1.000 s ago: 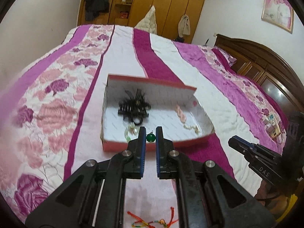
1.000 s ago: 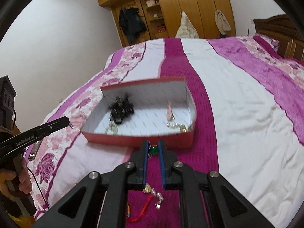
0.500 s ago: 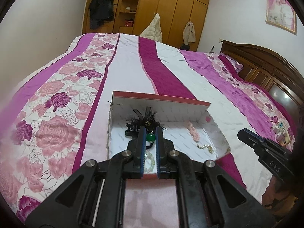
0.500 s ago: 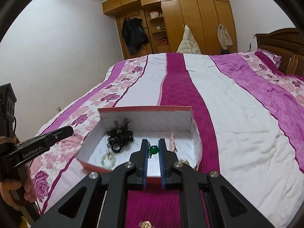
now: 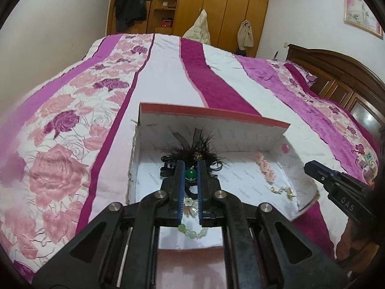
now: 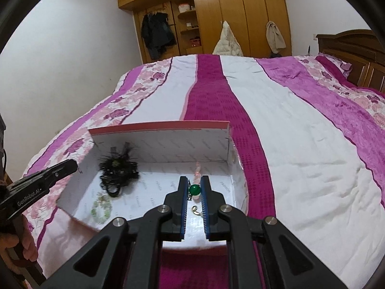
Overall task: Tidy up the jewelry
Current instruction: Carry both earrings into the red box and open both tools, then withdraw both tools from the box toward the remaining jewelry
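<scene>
An open box, red outside and white inside, lies on the bedspread. It holds a black feathered hair clip, a pink flower piece, a small gold piece and a pale green bead bracelet. My left gripper hangs over the box's near left part, shut on a green bead. In the right wrist view my right gripper is over the box near its right wall, shut on another green bead with a short chain dangling.
The bed's striped pink and white cover spreads all around the box. A wooden headboard stands at the right and wardrobes at the far wall. A hand grips the left tool's handle.
Both grippers have moved forward from in front of the box's near wall to over its inside, each still holding its green bead. The red cord pieces near the camera have left view.
</scene>
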